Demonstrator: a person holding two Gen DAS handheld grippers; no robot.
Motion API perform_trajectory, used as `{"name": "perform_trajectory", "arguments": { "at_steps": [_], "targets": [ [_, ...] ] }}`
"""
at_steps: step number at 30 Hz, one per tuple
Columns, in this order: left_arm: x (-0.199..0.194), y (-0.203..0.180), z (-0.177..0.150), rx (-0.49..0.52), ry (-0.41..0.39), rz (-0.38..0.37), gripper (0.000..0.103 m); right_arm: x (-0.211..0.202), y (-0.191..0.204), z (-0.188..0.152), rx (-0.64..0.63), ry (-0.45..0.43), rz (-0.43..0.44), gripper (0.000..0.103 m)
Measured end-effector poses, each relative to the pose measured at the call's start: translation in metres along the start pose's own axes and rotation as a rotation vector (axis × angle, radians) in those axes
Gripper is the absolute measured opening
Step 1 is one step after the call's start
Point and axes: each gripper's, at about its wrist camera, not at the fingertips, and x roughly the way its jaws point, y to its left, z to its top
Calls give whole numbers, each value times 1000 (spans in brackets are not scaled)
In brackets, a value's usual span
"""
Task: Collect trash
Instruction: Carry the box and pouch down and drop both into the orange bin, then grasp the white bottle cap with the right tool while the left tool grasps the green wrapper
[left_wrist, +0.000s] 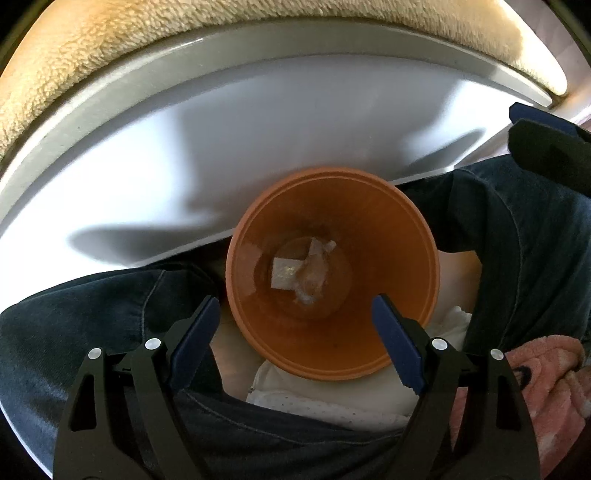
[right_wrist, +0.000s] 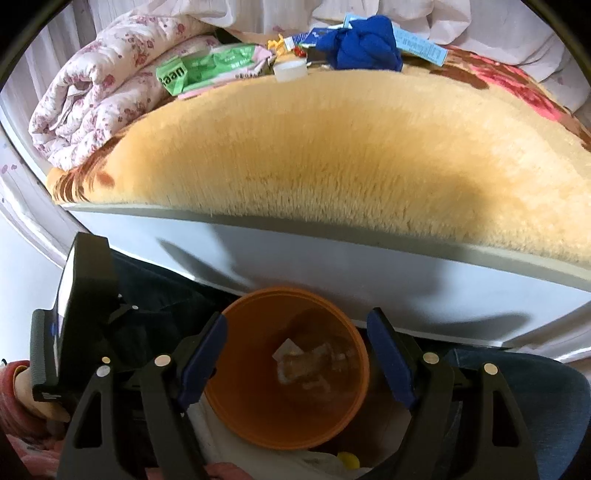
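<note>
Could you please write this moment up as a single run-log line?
left gripper: open, empty | right gripper: open, empty | orange bin: holds scraps | green wrapper: on bed

Both wrist cams point steeply down, close over the orange bin (left_wrist: 332, 273) (right_wrist: 288, 373) btw the person's knees. Right cam tilts further fwd, catching the bed top (right_wrist: 332, 147). Shared: bin, bed frame (left_wrist: 258, 122) (right_wrist: 369, 273).

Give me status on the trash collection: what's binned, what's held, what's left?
Done: pale crumpled scraps already lie at the bottom of the round orange plastic bin.

In hand: nothing; the left gripper and right gripper are both open over the bin.

Left: on the tan plush blanket, a green wrapper, a small white cap and blue-printed packaging.
</note>
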Motion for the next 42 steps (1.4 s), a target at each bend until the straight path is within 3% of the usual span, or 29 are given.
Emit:
{"name": "perform_trajectory", "arguments": {
  "at_steps": [9,16,25,33,39,42],
  "targets": [
    [-13,0,0,-8,-36,-3,82,-15,1,2,-15,-32,0,76],
    [-76,5,6,4,-250,-6,82,-47,6,23,-47,-149,2,77],
    [-133,46,31,-97,-458,76,82,-42,4,90,-72,-298,-17,78],
    [-154,82,54,-186,-540,72,82,7,4,151,-60,-317,-14,78],
    [-161,99,69,-210,-567,61,82,40,6,178,-76,-278,-31,64],
    [-161,104,76,-216,-576,57,82,48,7,182,-93,-267,-36,50]
  ]
}}
